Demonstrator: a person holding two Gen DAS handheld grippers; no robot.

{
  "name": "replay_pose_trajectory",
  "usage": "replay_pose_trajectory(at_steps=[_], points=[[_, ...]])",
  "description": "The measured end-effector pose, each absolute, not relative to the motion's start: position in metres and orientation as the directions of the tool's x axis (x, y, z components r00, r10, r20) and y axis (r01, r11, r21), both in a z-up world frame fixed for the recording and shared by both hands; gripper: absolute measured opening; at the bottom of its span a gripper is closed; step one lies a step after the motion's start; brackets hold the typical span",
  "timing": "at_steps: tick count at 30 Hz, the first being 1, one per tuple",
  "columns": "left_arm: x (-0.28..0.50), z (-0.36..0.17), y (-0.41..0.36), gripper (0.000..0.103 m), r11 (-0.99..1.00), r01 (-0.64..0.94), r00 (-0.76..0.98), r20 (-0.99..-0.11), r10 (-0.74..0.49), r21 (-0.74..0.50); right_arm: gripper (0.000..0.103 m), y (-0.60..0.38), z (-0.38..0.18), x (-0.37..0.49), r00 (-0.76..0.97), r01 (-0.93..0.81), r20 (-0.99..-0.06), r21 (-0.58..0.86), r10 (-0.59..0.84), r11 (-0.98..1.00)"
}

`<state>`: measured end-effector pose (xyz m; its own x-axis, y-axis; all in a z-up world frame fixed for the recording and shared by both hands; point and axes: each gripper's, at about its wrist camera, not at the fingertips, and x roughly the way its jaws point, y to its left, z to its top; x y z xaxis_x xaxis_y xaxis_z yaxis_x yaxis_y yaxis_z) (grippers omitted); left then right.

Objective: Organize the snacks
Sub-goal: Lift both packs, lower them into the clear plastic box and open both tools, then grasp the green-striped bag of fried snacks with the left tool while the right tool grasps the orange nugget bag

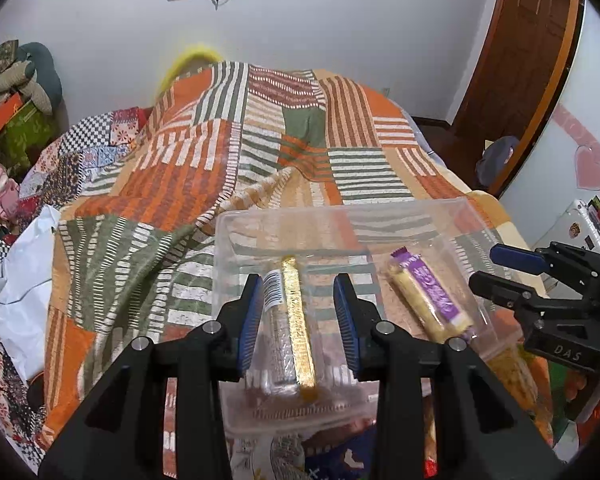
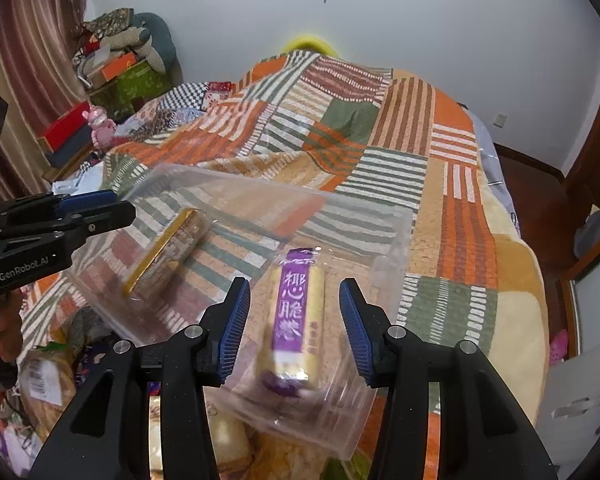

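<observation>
A clear plastic box point(image 1: 236, 240) point(image 2: 396, 232) rests on a patchwork blanket. Inside lie a silver and gold snack bar point(image 1: 296, 328) point(image 2: 168, 248) and a yellow snack roll with a purple label point(image 1: 428, 296) point(image 2: 296, 316). My left gripper point(image 1: 298, 320) is open, its fingers either side of the gold bar and above it. My right gripper point(image 2: 294, 324) is open above the purple roll, fingers either side of it. Each gripper shows in the other's view, the right one point(image 1: 500, 268) and the left one point(image 2: 112, 204).
More snack packets point(image 2: 44, 376) point(image 1: 512, 364) lie loose at the near edge of the bed. A white bag point(image 1: 16, 280) lies left. Boxes and cushions point(image 2: 120, 60) are piled at the far left. A wooden door point(image 1: 516, 60) stands right.
</observation>
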<state>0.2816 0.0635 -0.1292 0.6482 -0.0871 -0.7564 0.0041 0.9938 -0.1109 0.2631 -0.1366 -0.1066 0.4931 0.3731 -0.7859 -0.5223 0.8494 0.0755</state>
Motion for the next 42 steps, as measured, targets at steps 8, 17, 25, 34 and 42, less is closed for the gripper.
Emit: replay_pose_trajectory(at_steps=[8, 17, 25, 34, 42], points=[[0.243, -0.102, 0.06, 0.036, 0.996, 0.003, 0.693, -0.717, -0.066, -0.089, 0.043, -0.146, -0.073, 0.228, 0.575, -0.519, -0.721, 0.044, 0.387, 0.854], [0.182, -0.074, 0.056, 0.059, 0.996, -0.017, 0.756, -0.653, -0.048, -0.092, 0.052, -0.163, -0.048, 0.177, 0.634, -0.514, -0.649, 0.053, 0.42, 0.856], [0.137, -0.076, 0.05, 0.072, 0.995, -0.029, 0.767, -0.64, -0.039, -0.096, 0.073, -0.174, -0.054, 0.14, 0.665, -0.491, -0.623, 0.05, 0.411, 0.87], [0.113, -0.109, 0.049, 0.076, 0.995, -0.057, 0.716, -0.698, -0.02, -0.087, 0.08, -0.186, -0.081, 0.119, 0.653, -0.447, -0.659, 0.063, 0.373, 0.892], [0.108, -0.14, 0.033, 0.081, 0.996, -0.042, 0.669, -0.743, -0.031, -0.08, 0.08, -0.196, -0.114, 0.111, 0.608, -0.395, -0.715, 0.105, 0.345, 0.913]])
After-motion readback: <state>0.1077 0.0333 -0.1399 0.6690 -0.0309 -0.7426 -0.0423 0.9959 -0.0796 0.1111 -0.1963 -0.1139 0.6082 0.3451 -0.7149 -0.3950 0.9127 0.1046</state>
